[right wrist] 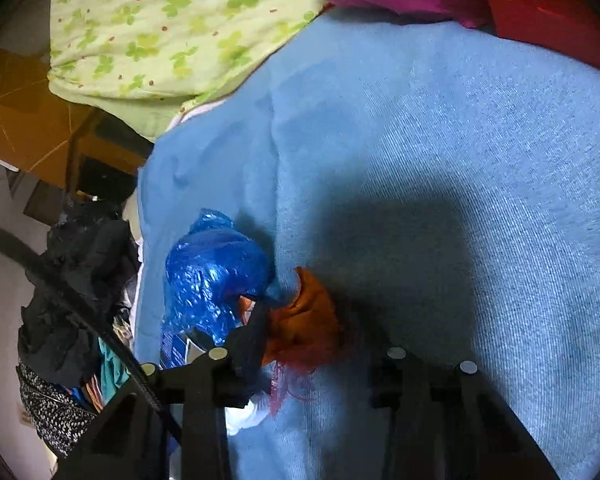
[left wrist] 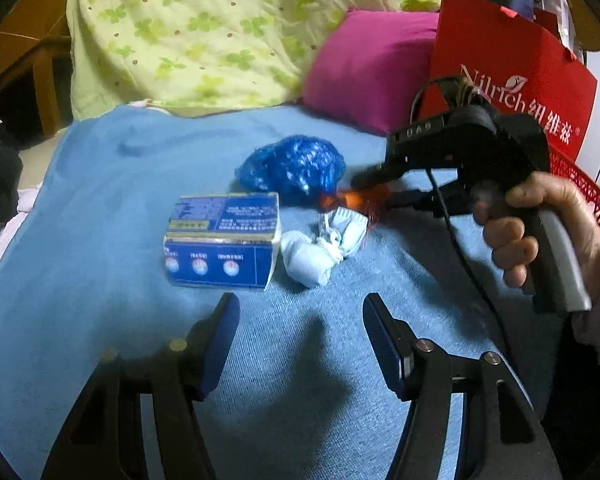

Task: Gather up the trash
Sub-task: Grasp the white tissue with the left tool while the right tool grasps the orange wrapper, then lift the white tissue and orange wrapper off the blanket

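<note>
Surface: blue blanket (left wrist: 100, 200) spread flat, carrying all the trash.
Backdrop: green-flowered quilt (left wrist: 188, 28) heaped at the far edge; pink pillow (left wrist: 364, 68) to its right.
Box: blue-and-white carton (left wrist: 224, 240), left-most of the trash, lying on the blanket just beyond the left tongs' tips.
Blue bag: crumpled blue plastic bag (left wrist: 296, 168), behind and right of the box, near it; in the right wrist view (right wrist: 212, 276) it sits just left of the orange scrap.
White wad: balled white paper (left wrist: 320, 248), touching the box's right side, in front of the blue bag.
Orange scrap: orange wrapper (right wrist: 304, 328), right of the blue bag and above the white wad, lying between the fingers of the right tongs.
Left tongs: left gripper (left wrist: 300, 336), fingers spread wide, nothing between them, hovering over bare blanket near the box and wad.
Right tongs: right gripper (right wrist: 320, 356), reaching in from the right, held by a hand (left wrist: 548, 232); fingers either side of the orange scrap, but blur and shadow hide whether they pinch it, so I cannot tell.
Far right: red paper bag (left wrist: 512, 76) standing upright behind the right tongs; red basket (left wrist: 580, 188) edge beside it.
</note>
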`<state>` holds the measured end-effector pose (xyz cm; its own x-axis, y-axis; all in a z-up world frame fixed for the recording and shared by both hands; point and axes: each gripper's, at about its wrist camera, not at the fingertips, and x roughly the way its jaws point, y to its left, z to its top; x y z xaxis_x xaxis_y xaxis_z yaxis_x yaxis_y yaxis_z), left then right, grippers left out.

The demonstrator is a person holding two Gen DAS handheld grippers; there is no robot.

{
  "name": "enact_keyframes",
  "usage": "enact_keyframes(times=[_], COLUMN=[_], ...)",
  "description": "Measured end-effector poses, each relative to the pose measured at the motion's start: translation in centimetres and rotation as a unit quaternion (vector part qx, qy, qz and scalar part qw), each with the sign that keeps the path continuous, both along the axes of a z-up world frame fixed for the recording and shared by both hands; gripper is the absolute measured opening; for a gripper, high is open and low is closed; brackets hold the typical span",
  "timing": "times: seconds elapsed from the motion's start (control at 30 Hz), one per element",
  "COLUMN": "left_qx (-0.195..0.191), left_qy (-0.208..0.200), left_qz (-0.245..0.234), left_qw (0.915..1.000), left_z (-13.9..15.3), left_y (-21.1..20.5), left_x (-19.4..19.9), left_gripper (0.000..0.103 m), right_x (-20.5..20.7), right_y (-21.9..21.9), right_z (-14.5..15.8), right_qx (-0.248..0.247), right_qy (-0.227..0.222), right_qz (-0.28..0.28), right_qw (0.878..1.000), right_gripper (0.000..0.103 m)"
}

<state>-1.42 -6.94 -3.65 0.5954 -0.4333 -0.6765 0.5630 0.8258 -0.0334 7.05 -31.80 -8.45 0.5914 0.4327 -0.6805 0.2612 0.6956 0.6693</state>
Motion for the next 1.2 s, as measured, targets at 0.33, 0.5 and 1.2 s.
enact_keyframes(times=[0.33,0.5,1.2], left_qx=[-0.002,0.018,0.059], left_qy=[-0.008,0.0,0.067], left_qz=[-0.003,-0.002,0.021], left_qw=[1.0,0.9998,0.9958], left_z=[0.8,1.0,-0.4], left_y=[-1.7,-4.4,-6.1], left_x=[0.3,2.4,4.2], left_gripper=[0.065,0.065,0.027], right_x=[-3.5,-5.3,-11.4], right_y=[-0.7,-1.4,-2.3], right_z=[4.7,7.0,13.3], right_qx=[-0.09,-0.106,-0.078], right_qy=[-0.065,-0.102,-0.258], right_qz=[-0.02,-0.037,-0.034], right_qw=[0.994,0.988,0.962], right_gripper=[0.038,0.038,0.038])
